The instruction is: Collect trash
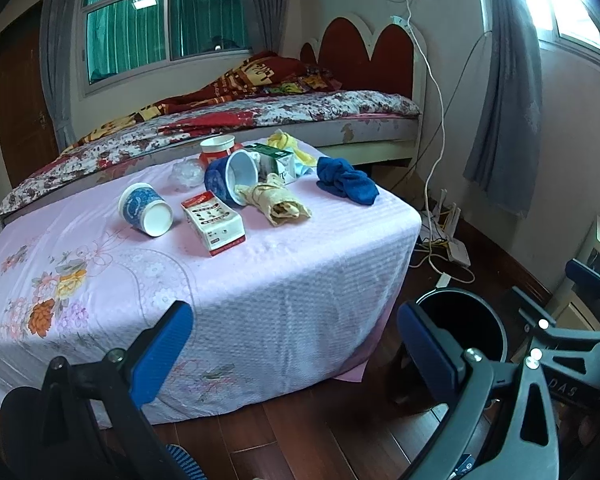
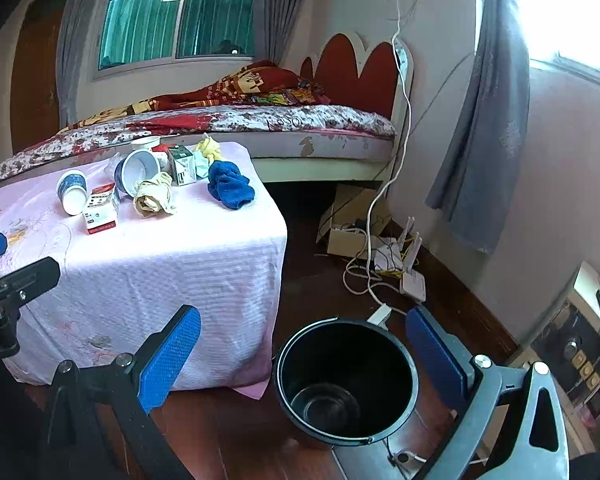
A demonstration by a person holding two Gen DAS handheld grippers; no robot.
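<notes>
Trash lies on a pink-clothed table point(image 1: 260, 288): a tipped blue paper cup point(image 1: 146, 210), a red-and-white carton point(image 1: 214, 224), a tipped blue bowl point(image 1: 232, 176), a crumpled beige wrapper point(image 1: 274, 200), a green-white carton point(image 1: 276, 162), a red cup point(image 1: 218, 150). A black bin point(image 2: 346, 380) stands on the floor right of the table, empty. My left gripper point(image 1: 296, 344) is open and empty, well short of the trash. My right gripper point(image 2: 304, 348) is open and empty over the bin's near side.
A blue cloth point(image 1: 348, 184) and yellow cloth point(image 1: 290, 144) lie on the table. A bed point(image 1: 240, 116) stands behind it. Cables, routers point(image 2: 404, 268) and a cardboard box point(image 2: 348, 216) sit on the wood floor by the wall. A cabinet point(image 2: 580, 336) is far right.
</notes>
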